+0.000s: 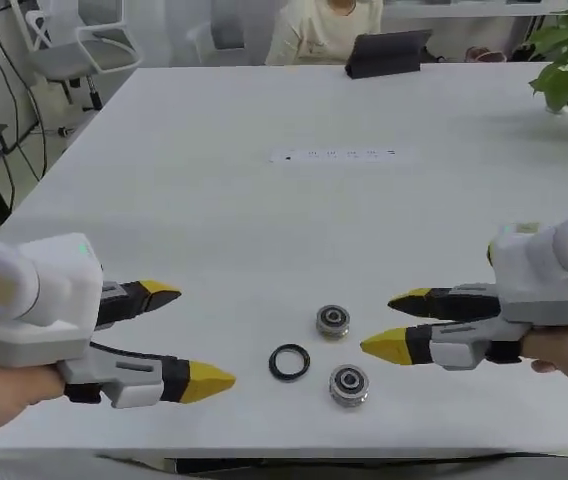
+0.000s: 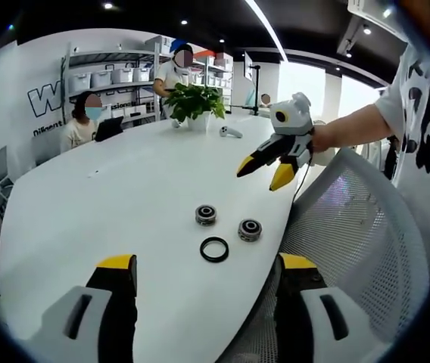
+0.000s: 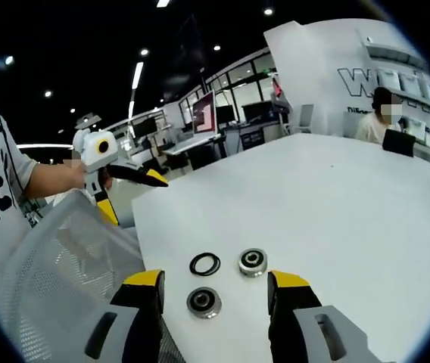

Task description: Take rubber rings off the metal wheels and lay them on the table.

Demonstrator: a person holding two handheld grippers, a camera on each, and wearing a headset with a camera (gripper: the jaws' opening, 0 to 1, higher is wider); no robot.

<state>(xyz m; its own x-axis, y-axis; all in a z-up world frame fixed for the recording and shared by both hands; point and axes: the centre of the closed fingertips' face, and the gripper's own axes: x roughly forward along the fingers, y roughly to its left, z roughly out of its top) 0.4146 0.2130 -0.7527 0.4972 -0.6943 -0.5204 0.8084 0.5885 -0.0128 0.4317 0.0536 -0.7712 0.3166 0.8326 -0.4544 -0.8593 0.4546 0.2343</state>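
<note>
One ring [image 1: 289, 362] is laid on the worktop [image 1: 264, 200], at 7 o'clock of the far wheel [image 1: 333, 320] and 10 o'clock of the near wheel [image 1: 349, 385]. Another ring is likely left. The left claw [image 1: 206, 336] and right claw [image 1: 376, 322] are held open, empty.

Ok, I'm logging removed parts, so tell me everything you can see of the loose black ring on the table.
The black ring is a thin, plain, rubber-looking hoop lying flat on the white table near its front edge. It sits beside the two metal wheels, touching neither. The left gripper and right gripper are both clear of it.
</note>
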